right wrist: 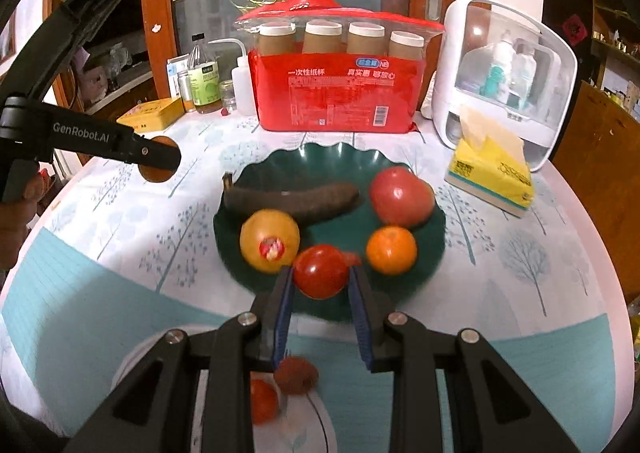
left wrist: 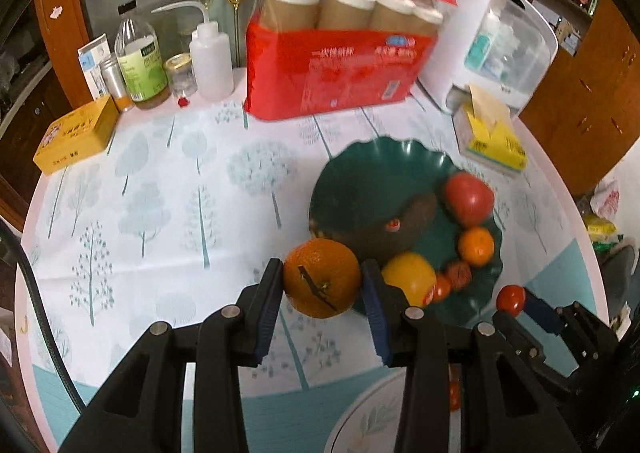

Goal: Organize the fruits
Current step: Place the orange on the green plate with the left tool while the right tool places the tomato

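Observation:
My left gripper is shut on a large orange with a dry stem, held left of the green scalloped plate. My right gripper is shut on a small red tomato above the plate's near rim; it also shows in the left wrist view. On the plate lie a dark brown banana, a yellow fruit with a sticker, a big red tomato and a small orange. A white plate below holds a small tomato and a lychee.
At the back of the round table stand a red pack of paper cups, a white appliance, a yellow tissue pack, bottles and jars and a yellow box. The tablecloth left of the green plate is bare.

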Action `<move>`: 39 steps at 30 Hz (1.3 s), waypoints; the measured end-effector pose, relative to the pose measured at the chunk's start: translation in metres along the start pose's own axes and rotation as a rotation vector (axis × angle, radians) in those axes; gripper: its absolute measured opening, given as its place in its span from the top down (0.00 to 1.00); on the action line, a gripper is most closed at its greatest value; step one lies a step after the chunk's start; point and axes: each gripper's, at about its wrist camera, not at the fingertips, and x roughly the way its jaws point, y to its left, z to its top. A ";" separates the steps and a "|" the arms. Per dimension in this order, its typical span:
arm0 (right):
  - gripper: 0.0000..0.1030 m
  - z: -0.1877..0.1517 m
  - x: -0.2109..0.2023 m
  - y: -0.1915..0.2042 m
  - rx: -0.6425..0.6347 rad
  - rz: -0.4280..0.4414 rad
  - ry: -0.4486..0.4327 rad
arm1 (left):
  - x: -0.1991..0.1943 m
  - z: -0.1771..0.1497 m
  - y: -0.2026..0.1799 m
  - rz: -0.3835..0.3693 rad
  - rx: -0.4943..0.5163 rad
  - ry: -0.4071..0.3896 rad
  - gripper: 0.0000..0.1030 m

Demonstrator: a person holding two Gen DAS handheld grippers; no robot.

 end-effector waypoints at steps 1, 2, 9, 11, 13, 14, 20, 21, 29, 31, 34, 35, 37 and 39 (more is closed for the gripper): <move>0.73 0.002 0.002 0.000 -0.001 0.001 -0.002 | 0.002 0.003 -0.001 0.001 -0.001 -0.006 0.63; 0.73 0.006 0.006 -0.001 -0.003 0.003 -0.004 | 0.003 0.006 -0.001 0.002 -0.001 -0.011 0.63; 0.73 0.018 0.023 -0.006 0.001 0.021 0.004 | 0.017 0.026 -0.008 -0.005 -0.019 -0.040 0.63; 0.73 0.019 0.028 -0.008 0.006 0.026 0.011 | 0.022 0.029 -0.008 -0.009 -0.027 -0.042 0.63; 0.73 0.020 0.032 -0.010 0.010 0.035 0.018 | 0.029 0.032 -0.009 -0.016 -0.036 -0.036 0.63; 0.73 0.020 0.034 -0.010 0.011 0.038 0.022 | 0.032 0.033 -0.010 -0.017 -0.040 -0.033 0.63; 0.73 0.019 0.045 -0.012 0.005 0.058 0.040 | 0.052 0.037 -0.017 -0.036 -0.043 -0.008 0.63; 0.73 0.018 0.047 -0.012 0.009 0.066 0.043 | 0.056 0.038 -0.018 -0.038 -0.044 -0.002 0.63; 0.57 0.016 0.056 -0.015 0.053 0.090 0.067 | 0.058 0.037 -0.022 -0.046 -0.033 0.013 0.40; 0.53 0.017 0.053 -0.016 0.061 0.085 0.066 | 0.053 0.037 -0.022 -0.051 -0.033 0.010 0.36; 0.50 0.017 0.047 -0.017 0.068 0.071 0.062 | 0.043 0.034 -0.020 -0.044 -0.034 0.006 0.31; 0.50 0.018 0.045 -0.018 0.073 0.064 0.063 | 0.039 0.033 -0.019 -0.042 -0.036 0.006 0.28; 0.48 0.018 0.039 -0.021 0.101 0.053 0.063 | 0.031 0.029 -0.017 -0.039 -0.042 0.005 0.26; 0.46 0.017 0.033 -0.023 0.132 0.048 0.061 | 0.020 0.023 -0.015 -0.043 -0.051 0.005 0.25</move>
